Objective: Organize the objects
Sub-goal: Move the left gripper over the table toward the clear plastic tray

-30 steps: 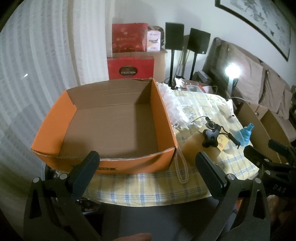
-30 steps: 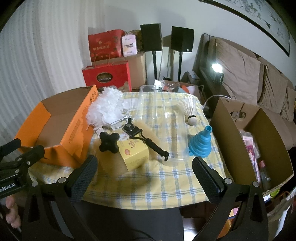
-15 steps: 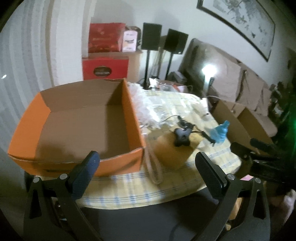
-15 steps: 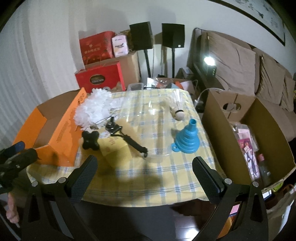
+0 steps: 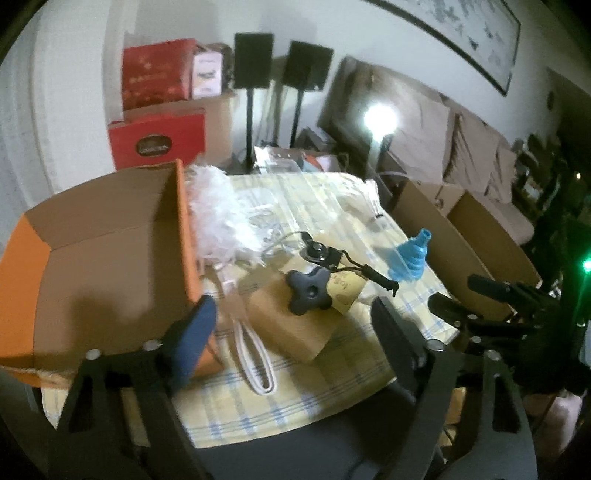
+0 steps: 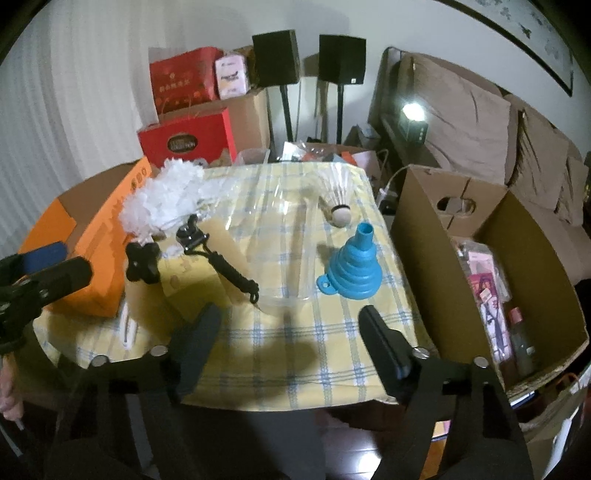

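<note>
- Orange cardboard box point(image 5: 107, 258), open and bare inside, sits at the desk's point(image 6: 295, 354) left edge; checked yellow cloth covers the desk
- Ribbed blue funnel point(image 6: 351, 264) stands wide-end down; feathered shuttlecock point(image 6: 338, 199) lies behind it
- Black star-shaped knob point(image 5: 309, 291) rests on a tan box point(image 5: 291, 328)
- Left hand-held gripper point(image 5: 291, 341) and right hand-held gripper point(image 6: 290, 345) hover level at the near edge, both spread and empty

- Home living room
- Sofa point(image 6: 480, 122) with brown cushions along the wall
- Two speakers point(image 6: 275, 57) on stands
- Framed picture point(image 5: 454, 33)
- Red gift boxes point(image 6: 184, 79) stacked
</note>
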A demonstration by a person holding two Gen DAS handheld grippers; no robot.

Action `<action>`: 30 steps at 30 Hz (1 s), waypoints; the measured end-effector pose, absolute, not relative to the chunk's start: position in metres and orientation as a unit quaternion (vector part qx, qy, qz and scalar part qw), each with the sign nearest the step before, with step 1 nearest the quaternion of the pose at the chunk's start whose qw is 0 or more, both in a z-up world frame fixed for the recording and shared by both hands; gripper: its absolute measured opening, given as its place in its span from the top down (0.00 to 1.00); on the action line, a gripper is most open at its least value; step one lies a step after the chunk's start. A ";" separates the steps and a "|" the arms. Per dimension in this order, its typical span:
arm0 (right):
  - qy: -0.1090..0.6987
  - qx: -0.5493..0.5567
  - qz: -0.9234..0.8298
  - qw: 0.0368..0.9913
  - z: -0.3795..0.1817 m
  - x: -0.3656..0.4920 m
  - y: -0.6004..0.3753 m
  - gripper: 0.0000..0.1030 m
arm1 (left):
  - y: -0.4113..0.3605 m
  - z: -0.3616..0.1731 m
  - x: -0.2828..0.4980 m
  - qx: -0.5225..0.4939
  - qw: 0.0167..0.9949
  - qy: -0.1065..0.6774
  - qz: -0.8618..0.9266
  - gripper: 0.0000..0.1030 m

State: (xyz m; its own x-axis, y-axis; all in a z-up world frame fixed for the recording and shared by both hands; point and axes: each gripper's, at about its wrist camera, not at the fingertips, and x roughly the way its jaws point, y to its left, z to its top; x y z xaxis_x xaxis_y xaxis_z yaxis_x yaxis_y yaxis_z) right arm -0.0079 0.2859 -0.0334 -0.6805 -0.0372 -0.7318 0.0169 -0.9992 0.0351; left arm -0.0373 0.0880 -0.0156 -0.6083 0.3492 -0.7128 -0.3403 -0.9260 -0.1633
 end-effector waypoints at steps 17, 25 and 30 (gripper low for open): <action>-0.022 0.420 -0.903 0.086 -0.053 -0.040 0.278 0.50 | 0.117 -0.036 -0.068 -0.428 0.206 0.004 0.880 0.38; -0.075 0.417 -0.902 0.083 -0.040 -0.040 0.307 0.50 | 0.113 -0.027 -0.074 -0.425 0.212 -0.008 0.880 0.30; -0.067 0.417 -0.904 0.065 -0.029 -0.052 0.317 0.47 | 0.121 -0.014 -0.095 -0.433 0.216 0.002 0.875 0.19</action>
